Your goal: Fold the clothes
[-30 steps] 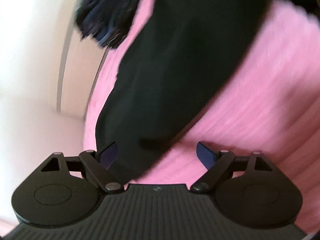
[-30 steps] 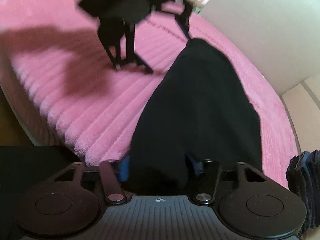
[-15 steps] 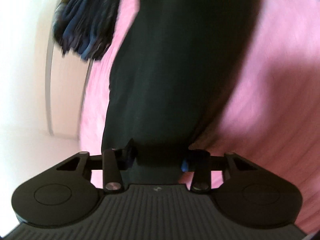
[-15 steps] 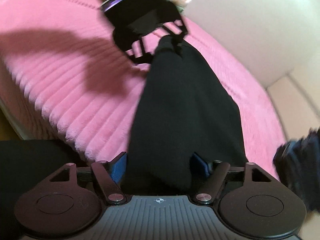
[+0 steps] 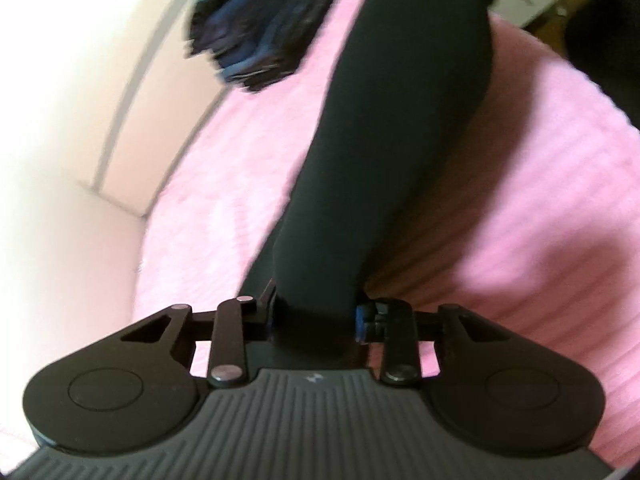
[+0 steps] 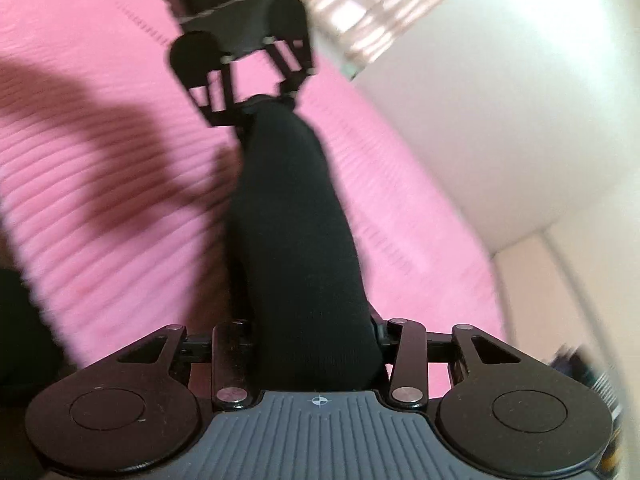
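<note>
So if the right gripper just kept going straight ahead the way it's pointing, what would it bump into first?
Probably the black garment it already clamps, stretched straight ahead. Beyond that, the left gripper holds the far end. Depth is hard to judge.

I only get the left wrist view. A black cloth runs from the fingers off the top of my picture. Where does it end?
Observer: In the right gripper. Its fingers are shut on the cloth's other end.
Operator: Is the cloth lying flat on the pink blanket?
Observer: It looks lifted. It runs as a narrow band to the left gripper, with a shadow on the blanket beside it.
Operator: Anything past that gripper?
Observer: Something striped pink and white, too blurred to name.
</note>
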Demonstrator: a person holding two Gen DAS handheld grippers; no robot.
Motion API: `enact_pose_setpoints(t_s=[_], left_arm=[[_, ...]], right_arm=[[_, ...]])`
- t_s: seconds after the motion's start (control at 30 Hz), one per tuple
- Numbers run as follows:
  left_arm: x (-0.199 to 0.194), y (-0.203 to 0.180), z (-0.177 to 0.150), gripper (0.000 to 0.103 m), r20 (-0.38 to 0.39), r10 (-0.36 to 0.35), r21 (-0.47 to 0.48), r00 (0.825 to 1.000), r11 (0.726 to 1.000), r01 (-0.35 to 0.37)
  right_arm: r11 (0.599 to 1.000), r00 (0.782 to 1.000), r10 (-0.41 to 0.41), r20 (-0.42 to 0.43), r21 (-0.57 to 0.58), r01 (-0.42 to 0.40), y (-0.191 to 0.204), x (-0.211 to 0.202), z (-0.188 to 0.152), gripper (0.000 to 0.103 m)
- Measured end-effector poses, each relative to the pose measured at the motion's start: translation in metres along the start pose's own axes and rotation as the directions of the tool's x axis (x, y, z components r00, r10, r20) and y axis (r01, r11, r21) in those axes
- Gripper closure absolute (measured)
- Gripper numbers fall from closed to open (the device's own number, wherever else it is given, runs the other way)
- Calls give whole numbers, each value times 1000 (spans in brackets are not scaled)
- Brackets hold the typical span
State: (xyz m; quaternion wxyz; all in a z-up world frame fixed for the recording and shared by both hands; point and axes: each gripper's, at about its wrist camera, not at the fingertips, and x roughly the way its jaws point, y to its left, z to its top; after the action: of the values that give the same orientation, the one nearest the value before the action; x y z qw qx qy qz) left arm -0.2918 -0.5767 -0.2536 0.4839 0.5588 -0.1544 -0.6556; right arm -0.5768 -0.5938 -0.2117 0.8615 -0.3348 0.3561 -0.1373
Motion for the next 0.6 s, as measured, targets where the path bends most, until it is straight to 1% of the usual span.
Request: enact_pose_setpoints(t_s=[0.07, 0.13, 0.2, 0.27, 0.3, 0.33, 0.37, 0.4, 0.47, 0.5, 0.57, 0.6], left_arm=[[-19, 21, -3, 74, -31, 49, -34, 998, 998, -50], [-49, 32, -8, 74, -77, 115, -49, 990, 992, -119], [-82, 20, -10, 74, -150, 190, -26, 970, 980, -196], [-113, -2, -11, 74, -225, 253, -5, 941, 965, -260], [-124, -24, -12, 74, -262, 246, -16, 933, 966, -259], [-131, -50, -13, 73, -294, 216, -29, 931, 972, -235], [-138, -75, -13, 72, -325, 185, -44, 928, 977, -210], [-142, -102, -13, 71, -349, 141, -65, 926, 983, -174], [-143, -159, -12, 70, -378, 21, -124, 926, 990, -74], [-145, -183, -9, 69, -386, -6, -141, 922, 989, -53], [-149, -217, 0, 68, -396, 24, -140, 918, 986, -86], [-154, -226, 3, 68, -398, 24, -163, 917, 982, -97]], right_arm=[[999, 998, -17, 60, -37, 19, -26, 7, 14, 63], [997, 992, -22, 128, -74, 31, -39, 10, 29, 63], [993, 979, -12, 205, -114, 36, -35, 8, 40, 63], [987, 965, 32, 259, -158, 9, -11, 4, 39, 63], [984, 957, 61, 282, -179, -10, 3, 2, 37, 63], [979, 952, 95, 292, -198, -37, 19, 2, 32, 63], [974, 949, 138, 283, -213, -78, 37, 3, 24, 63], [966, 946, 182, 269, -227, -121, 54, 3, 15, 63], [948, 943, 249, 221, -256, -190, 83, -1, -4, 63], [938, 941, 276, 195, -271, -219, 98, -4, -14, 63], [925, 941, 301, 157, -287, -249, 117, -12, -34, 62], [926, 941, 301, 151, -281, -251, 119, -16, -40, 61]])
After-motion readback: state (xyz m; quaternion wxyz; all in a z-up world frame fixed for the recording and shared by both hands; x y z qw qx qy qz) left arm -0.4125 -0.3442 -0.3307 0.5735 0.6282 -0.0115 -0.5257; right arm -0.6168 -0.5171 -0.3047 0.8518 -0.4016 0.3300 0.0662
